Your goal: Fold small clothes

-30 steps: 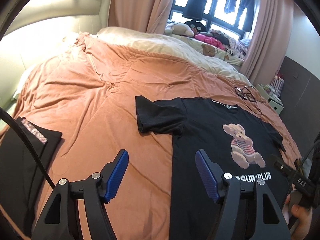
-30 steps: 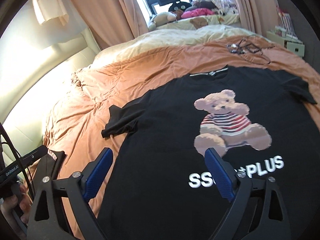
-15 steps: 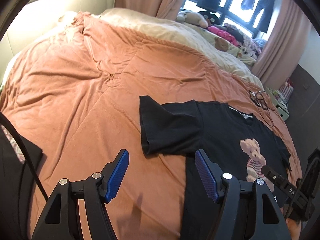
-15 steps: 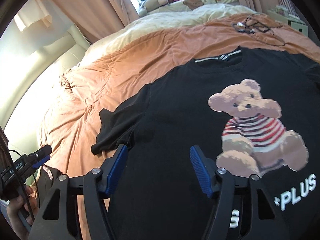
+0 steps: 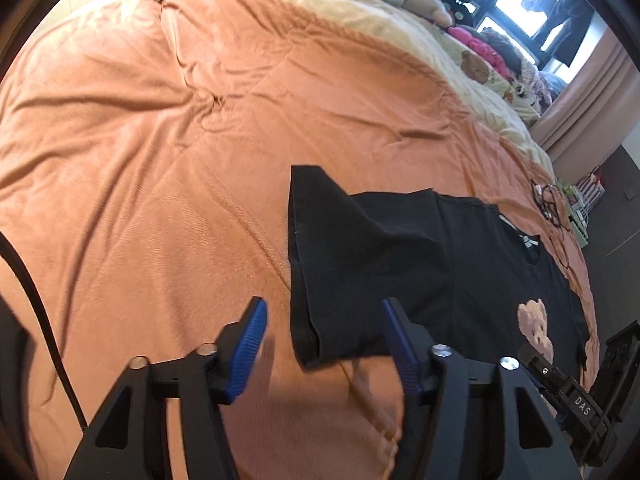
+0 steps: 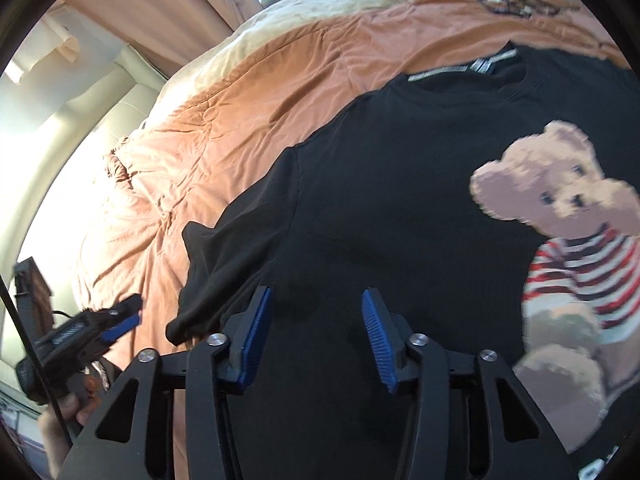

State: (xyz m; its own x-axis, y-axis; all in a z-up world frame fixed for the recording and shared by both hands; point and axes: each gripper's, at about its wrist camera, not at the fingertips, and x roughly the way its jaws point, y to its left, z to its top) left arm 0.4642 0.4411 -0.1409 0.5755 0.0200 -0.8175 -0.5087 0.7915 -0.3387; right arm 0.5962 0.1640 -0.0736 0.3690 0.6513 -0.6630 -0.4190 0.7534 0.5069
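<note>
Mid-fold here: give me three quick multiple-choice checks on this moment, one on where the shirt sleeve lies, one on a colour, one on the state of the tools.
1. The sleeve near the left tool lies on:
A. the orange duvet
B. a pillow
C. the floor

2. The stripes on the bear print are:
A. green and black
B. red and white
C. blue and yellow

3. The tools are:
A. both shut on cloth
B. left shut, right open
C. both open

Answers: 1 A, the sleeve spreads flat on orange fabric. 2 B, red and white bands cross the bear's body. 3 C, the right tool and the left both show gaps, gripping nothing.
</note>
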